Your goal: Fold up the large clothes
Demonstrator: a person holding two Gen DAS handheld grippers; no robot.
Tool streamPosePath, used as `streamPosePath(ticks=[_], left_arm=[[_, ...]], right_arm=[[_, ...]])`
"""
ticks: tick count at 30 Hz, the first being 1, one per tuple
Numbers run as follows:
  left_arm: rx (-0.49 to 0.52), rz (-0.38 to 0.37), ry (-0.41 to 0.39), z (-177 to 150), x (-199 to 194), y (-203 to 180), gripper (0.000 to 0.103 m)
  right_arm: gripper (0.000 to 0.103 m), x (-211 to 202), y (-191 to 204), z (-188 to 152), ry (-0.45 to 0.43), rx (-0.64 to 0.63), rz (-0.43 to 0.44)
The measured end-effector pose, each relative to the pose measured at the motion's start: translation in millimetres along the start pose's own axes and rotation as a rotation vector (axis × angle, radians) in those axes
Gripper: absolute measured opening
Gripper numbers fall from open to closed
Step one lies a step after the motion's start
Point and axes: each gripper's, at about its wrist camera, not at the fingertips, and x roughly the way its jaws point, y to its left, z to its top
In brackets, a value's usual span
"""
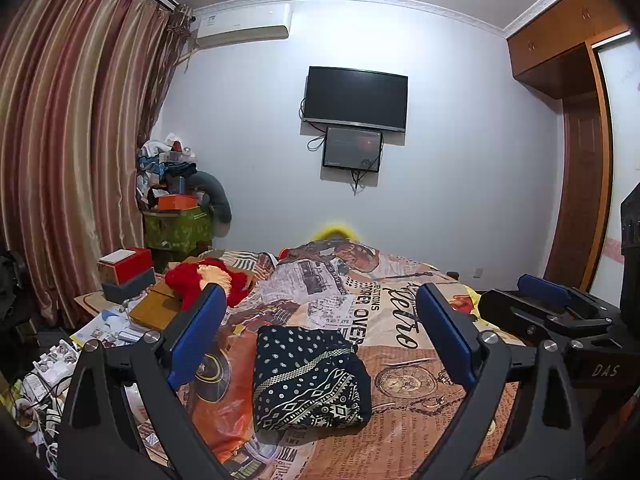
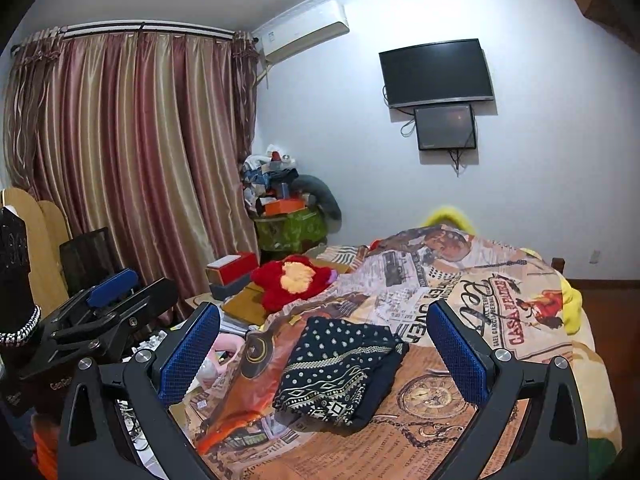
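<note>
Both grippers w/ jaws spread wide, nothing between the blue pads, neither touching the cloth.

Left gripper: seen from its own cam, fingers frame the folded garment, a dark navy piece w/ white dots and geometric bands, folded into a compact rectangle. It lies flat on the bed cover, which is printed w/ newspaper text, a pocket watch and lettering. Garment sits near 6 o'clock of the bed as seen here, i.e. the near end, approx centred between the pads but lower and apart from both.

Right gripper: also wide open. In its cam the same garment shows at centre, slightly turned, one edge a bit loose at 3 o'clock. The left gripper body appears at 9 o'clock of this view; the right one appears at 3 o'clock of the left cam.

Rest of room: red plush toy w/ yellow patch at 10 o'clock from the garment, on the bed's far-left side. Red and grey boxes stacked just beyond it at 9–10 o'clock. Striped curtain along the left. Wall TV at 12 o'clock, a smaller screen just under it. AC unit up at 11 o'clock. Wooden wardrobe at 2–3 o'clock. Pile of clutter on a green box in the corner by the curtain.
</note>
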Motion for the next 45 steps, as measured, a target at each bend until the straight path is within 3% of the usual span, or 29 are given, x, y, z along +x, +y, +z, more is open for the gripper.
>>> streamPosePath(ticks=[45], left_arm=[[-0.013, -0.063, 0.031, -4.7, 10.1, 1.4, 0.098]], right_arm=[[0.103, 1.1, 3.5, 2.7, -0.019, 0.027, -0.064]])
